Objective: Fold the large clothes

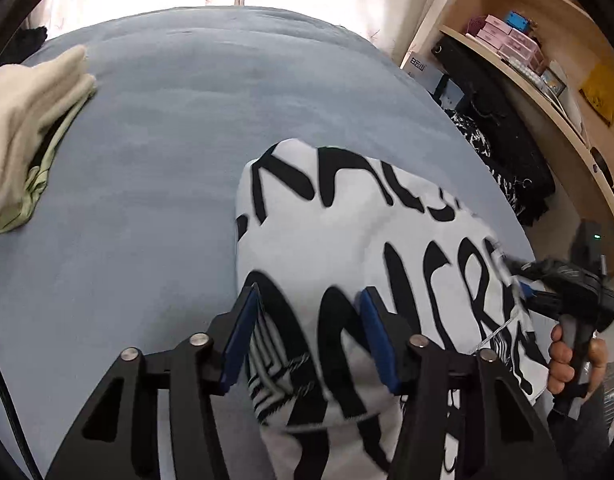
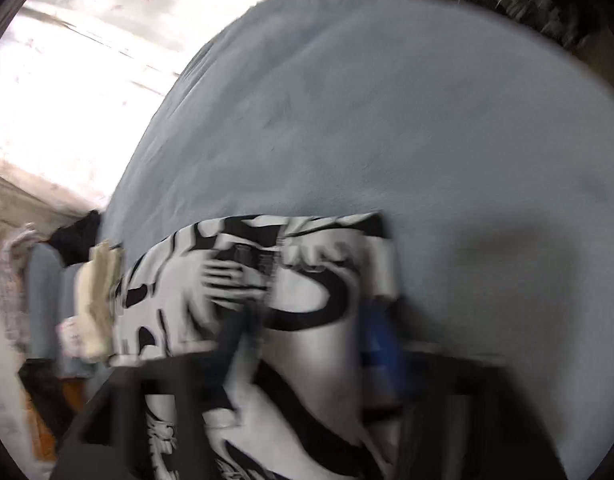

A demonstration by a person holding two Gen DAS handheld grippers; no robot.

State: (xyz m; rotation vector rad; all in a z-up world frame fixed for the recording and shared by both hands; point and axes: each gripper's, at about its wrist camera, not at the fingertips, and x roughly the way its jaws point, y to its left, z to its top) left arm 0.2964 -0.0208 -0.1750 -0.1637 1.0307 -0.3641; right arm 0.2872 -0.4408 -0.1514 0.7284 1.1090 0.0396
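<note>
A white garment with big black lettering (image 1: 347, 232) lies bunched on the blue-grey bed (image 1: 167, 140). My left gripper (image 1: 309, 336) straddles a thick fold of it, and its blue pads (image 1: 241, 340) press on both sides of the bundle. At the garment's right edge my right gripper (image 1: 521, 286), held by a person's hand (image 1: 567, 356), pinches the hem. The right wrist view is blurred. There the garment (image 2: 315, 360) fills the space between the fingers of the right gripper (image 2: 307, 328).
A stack of folded cream and pale green clothes (image 1: 23, 120) sits at the bed's left edge, and it is also seen as a cream stack (image 2: 99, 300). Dark clothing (image 1: 507, 140) hangs beside the bed below a wooden shelf (image 1: 547, 60) with boxes. Bare sheet (image 2: 387, 120) stretches beyond the garment.
</note>
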